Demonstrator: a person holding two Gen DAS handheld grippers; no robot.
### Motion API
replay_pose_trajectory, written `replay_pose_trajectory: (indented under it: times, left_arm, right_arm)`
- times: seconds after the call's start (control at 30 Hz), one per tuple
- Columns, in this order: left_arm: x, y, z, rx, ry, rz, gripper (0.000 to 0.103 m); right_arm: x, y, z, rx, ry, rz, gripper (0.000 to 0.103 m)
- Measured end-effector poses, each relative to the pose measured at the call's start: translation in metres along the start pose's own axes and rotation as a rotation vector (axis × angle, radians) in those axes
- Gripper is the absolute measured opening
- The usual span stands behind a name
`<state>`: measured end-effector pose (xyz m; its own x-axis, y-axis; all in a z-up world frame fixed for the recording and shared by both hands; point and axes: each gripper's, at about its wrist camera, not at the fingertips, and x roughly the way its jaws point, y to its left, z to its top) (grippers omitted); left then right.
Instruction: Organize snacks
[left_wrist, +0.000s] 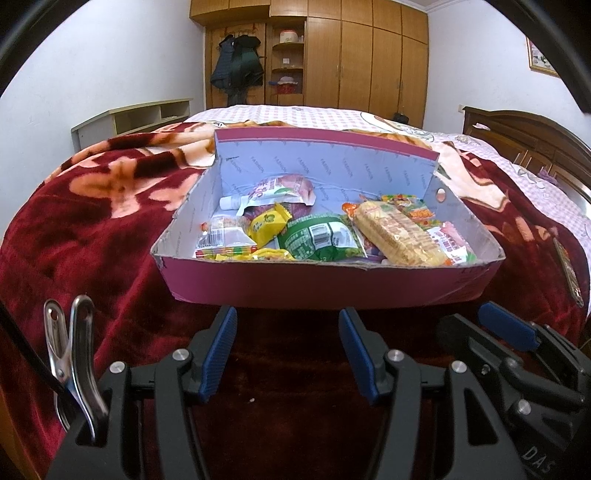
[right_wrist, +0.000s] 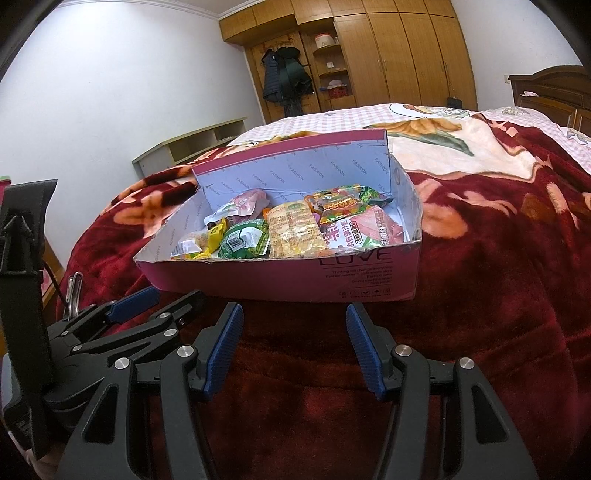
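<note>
Bed (left_wrist: 92, 229), centre frame: box (left_wrist: 325, 284) corrals the snacks (left_wrist: 317, 236). My left gripper (left_wrist: 288, 350) and right gripper (right_wrist: 295, 347) wide, empty, poised below.

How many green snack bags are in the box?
1. The green bag lies near the front middle of the pink box, left of the long cracker pack. Others may hide underneath.
</note>
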<state>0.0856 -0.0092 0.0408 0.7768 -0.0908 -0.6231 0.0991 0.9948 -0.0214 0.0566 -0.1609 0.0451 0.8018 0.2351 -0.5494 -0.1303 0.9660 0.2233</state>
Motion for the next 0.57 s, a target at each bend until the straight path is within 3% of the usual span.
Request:
replay_pose_trajectory:
  times: [0.57]
  left_arm:
    - [0.0008, -0.0014, 0.0002, 0.003, 0.005, 0.006, 0.061]
  right_arm:
    - [0.0, 0.0001, -0.0003, 0.001, 0.0, 0.0, 0.06]
